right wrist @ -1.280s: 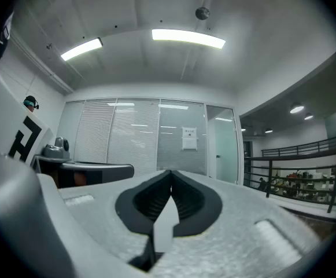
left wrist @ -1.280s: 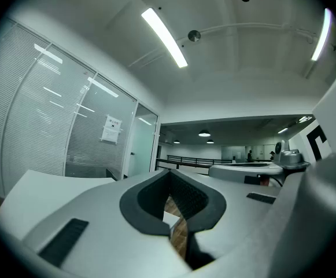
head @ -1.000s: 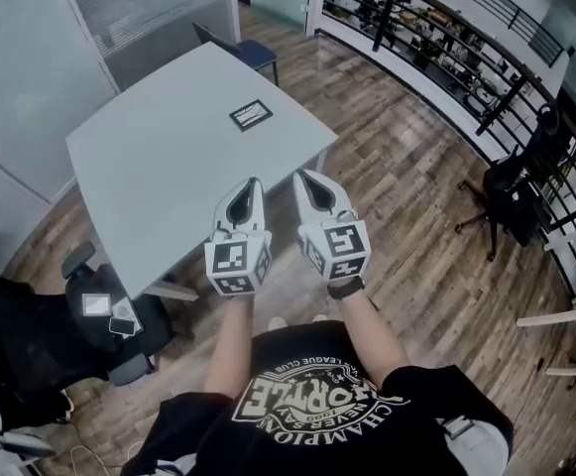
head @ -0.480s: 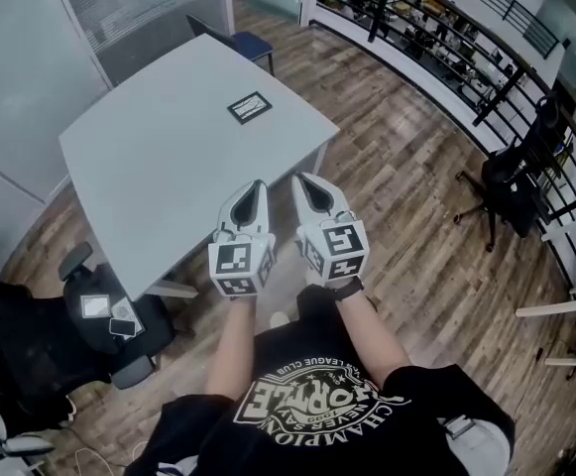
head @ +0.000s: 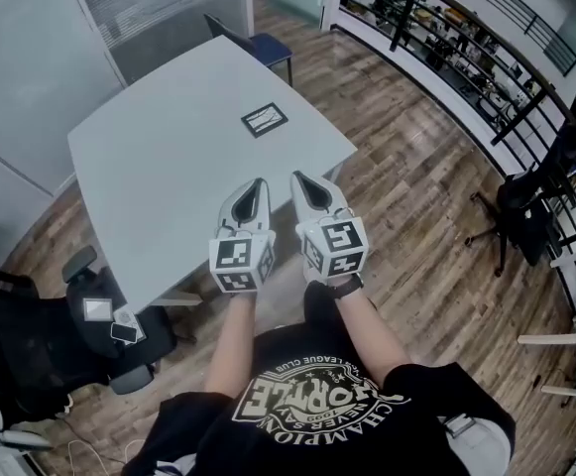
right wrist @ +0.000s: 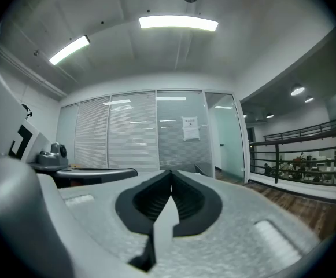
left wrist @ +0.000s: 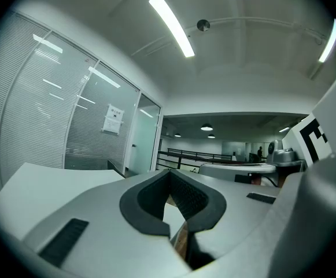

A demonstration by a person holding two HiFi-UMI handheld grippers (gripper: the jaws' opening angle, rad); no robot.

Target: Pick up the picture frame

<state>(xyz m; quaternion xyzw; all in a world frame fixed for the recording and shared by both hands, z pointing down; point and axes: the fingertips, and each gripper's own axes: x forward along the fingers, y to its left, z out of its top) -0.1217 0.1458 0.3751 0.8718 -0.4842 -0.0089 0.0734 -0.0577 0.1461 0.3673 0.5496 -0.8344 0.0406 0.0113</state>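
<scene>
A small dark picture frame [head: 265, 119] lies flat on the far right part of a pale grey table [head: 159, 186] in the head view. My left gripper [head: 255, 183] and right gripper [head: 300, 178] are held side by side over the table's near edge, both pointing level toward the frame and well short of it. Both are shut with nothing between the jaws. In the left gripper view the left gripper [left wrist: 169, 171] shows its dark pads meeting at the tip. The right gripper [right wrist: 171, 185] looks the same in the right gripper view. Neither gripper view shows the frame.
A blue chair [head: 261, 46] stands at the table's far end. A black office chair [head: 59, 330] with small items on it is at the near left. Another black chair [head: 530, 201] stands by the railing [head: 486, 72] on the right. Glass partitions [head: 30, 58] line the left.
Both grippers have moved forward together over the table's near edge, staying shut. The table and frame sit slightly further right in the head view.
</scene>
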